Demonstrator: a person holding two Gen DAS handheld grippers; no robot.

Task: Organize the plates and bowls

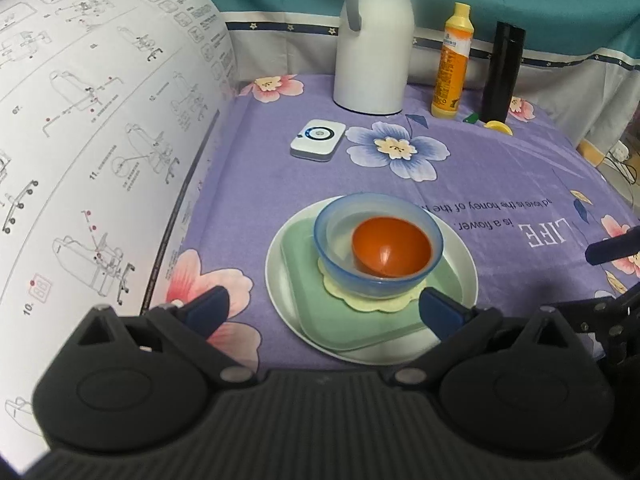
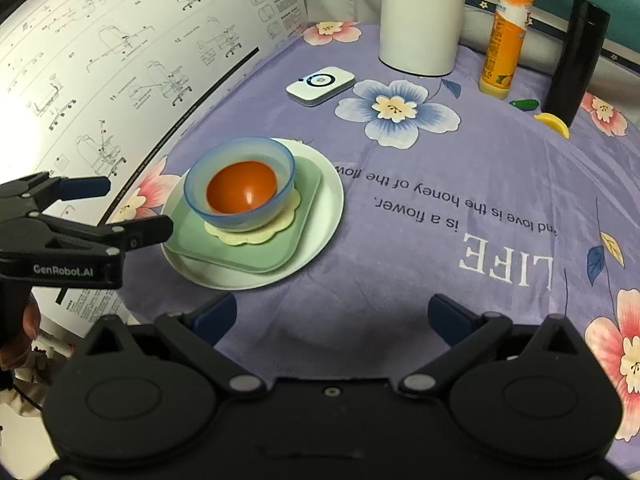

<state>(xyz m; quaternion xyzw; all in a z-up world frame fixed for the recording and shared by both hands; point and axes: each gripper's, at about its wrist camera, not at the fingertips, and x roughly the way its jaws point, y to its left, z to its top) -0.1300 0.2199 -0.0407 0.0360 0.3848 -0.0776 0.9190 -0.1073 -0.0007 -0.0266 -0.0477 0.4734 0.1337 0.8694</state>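
Left wrist view. Your left gripper point(image 1: 324, 310): fingers spread wide, holding nothing, poised at the near edge of the stack. Stack, bottom to top: round white plate point(image 1: 466, 264); square green plate point(image 1: 316, 308) on it; pale yellow scalloped coaster point(image 1: 360, 304); translucent blue bowl point(image 1: 340, 256) on the coaster; orange bowl point(image 1: 392, 246) nested inside the blue one, toward its right side. All sit on the purple floral cloth point(image 1: 500, 184). Behind: white device point(image 1: 318, 140), white jug point(image 1: 374, 48), yellow-orange bottle point(image 1: 452, 64), black cylinder point(image 1: 502, 72), a small green item and a yellow piece at its foot. Printed instruction sheet point(image 1: 100, 120) curves along the left. A blue fingertip of your right gripper point(image 1: 612, 246) shows at the right edge.

Right wrist view. Your right gripper point(image 2: 332, 316): tongs apart, empty, over bare cloth point(image 2: 440, 168) just in front of the stack. The white plate point(image 2: 328, 208), green plate point(image 2: 200, 244), coaster point(image 2: 240, 236), blue bowl point(image 2: 200, 188) and orange bowl point(image 2: 242, 192) lie ahead to the left. Your left gripper point(image 2: 132, 208) enters from the left, fingers parted, lower finger overlapping the plates' left rim in this view. Same jug point(image 2: 420, 16), bottle point(image 2: 506, 36), cylinder point(image 2: 576, 60), device point(image 2: 320, 85) and sheet point(image 2: 120, 60) behind.
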